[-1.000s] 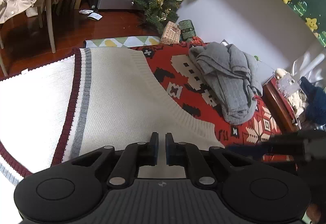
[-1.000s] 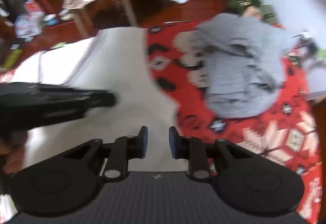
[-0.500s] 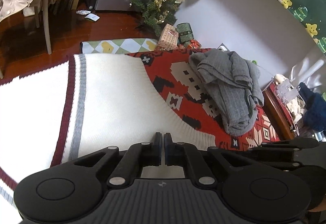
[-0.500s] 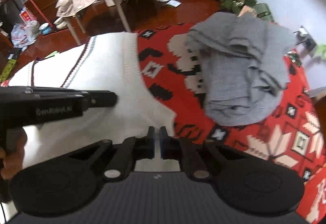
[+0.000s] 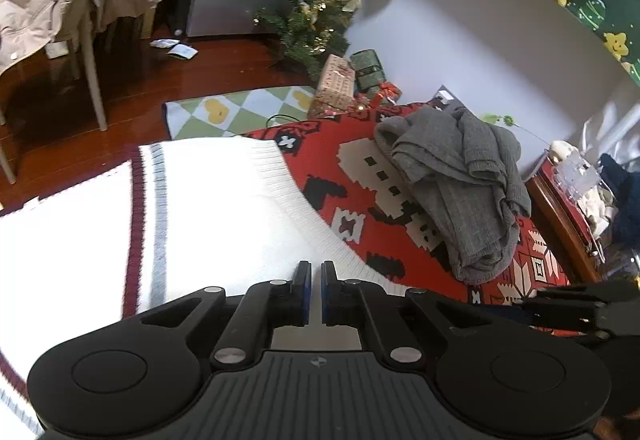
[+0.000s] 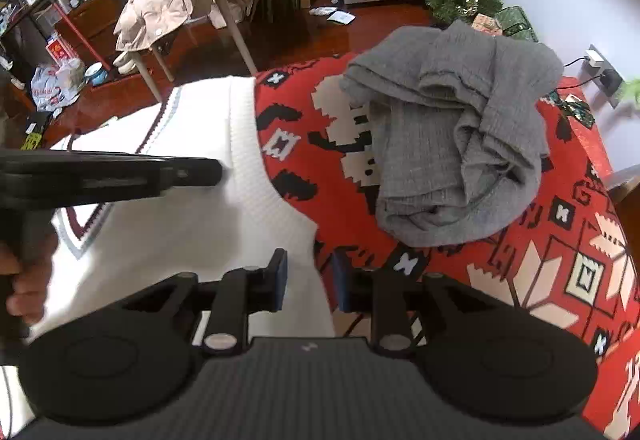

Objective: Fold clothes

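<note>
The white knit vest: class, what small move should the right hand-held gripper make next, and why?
Probably close the right hand-held gripper on the white knit vest's corner. Its jaws have just been opening and stand apart with the vest's edge between them, not pressed, while the left hand-held gripper looks pinched shut on the same edge.

2 close downward wrist views, shared sweater [image 5: 208,224]

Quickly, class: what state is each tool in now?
Left tool: shut; grip on white sweater unclear.
Right tool: open, just opened wider, sweater edge between jaws.
</note>
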Demonstrator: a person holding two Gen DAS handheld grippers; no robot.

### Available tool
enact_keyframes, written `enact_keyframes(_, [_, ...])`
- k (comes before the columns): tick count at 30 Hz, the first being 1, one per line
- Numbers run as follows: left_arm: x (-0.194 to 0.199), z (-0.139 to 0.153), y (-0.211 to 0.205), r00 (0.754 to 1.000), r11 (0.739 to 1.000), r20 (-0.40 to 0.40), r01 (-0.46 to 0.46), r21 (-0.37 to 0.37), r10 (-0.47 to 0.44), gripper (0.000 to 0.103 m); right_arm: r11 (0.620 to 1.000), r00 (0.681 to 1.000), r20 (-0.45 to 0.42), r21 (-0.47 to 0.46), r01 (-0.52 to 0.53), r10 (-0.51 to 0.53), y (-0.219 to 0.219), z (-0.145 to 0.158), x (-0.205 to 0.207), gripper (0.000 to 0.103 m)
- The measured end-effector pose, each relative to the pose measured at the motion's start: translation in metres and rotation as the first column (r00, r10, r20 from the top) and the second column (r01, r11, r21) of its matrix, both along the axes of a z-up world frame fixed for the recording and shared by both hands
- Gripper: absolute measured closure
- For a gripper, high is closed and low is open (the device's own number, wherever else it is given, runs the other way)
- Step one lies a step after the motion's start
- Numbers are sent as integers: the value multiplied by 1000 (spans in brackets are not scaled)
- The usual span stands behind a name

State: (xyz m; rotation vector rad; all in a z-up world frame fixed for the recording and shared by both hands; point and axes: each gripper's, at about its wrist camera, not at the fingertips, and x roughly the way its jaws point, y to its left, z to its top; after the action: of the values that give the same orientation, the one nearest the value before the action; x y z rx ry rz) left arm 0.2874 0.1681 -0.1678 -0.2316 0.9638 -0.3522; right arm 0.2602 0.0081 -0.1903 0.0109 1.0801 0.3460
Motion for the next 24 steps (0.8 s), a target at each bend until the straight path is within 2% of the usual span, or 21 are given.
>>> enact_keyframes(3, [-6, 3, 4, 1000, 1000, -6, -24, 5, 24, 100, 999, 999, 12, 19, -42, 42, 0, -7, 6, 74])
enact_keyframes(5, [-9, 4, 4, 999, 999, -13, -33, 2, 34, 100, 996, 996, 33, 30, -88, 87, 3, -7, 6, 99])
enact_keyframes(10, [-26, 14, -6, 1000, 1000, 6, 11, 4, -11, 100, 990, 977, 163, -51, -134, 140, 9, 15, -8, 100])
enact_keyframes(12, [-32, 8, -18, 999, 997, 3, 53, 63, -54, 100, 990, 979, 154, -73, -121, 131, 9, 11, -9, 100])
enact_keyframes(14, [-40, 1, -28, 996, 987, 42, 71, 146, -78, 99, 989, 984, 133, -95, -111, 123, 8, 2, -8, 99])
enact_keyframes(17, [-42, -2, -35, 993, 979, 93, 58, 193, -77, 100, 988, 982, 154, -125, -88, 107, 7, -3, -6, 93])
enact_keyframes(20, [-38, -3, -31, 994, 988, 99, 21, 154, -36, 100, 994, 983, 172, -100, -52, 68, -3, 4, -11, 90])
enact_keyframes(22, [-36, -2, -26, 995, 993, 97, -8, 117, -4, 99, 998, 985, 163, 15, -64, 61, -11, 12, -16, 88])
enact_keyframes(24, [-44, 5, -16, 995, 997, 88, -46, 60, 41, 99, 990, 984, 145, 77, -119, 107, -6, 13, -24, 91])
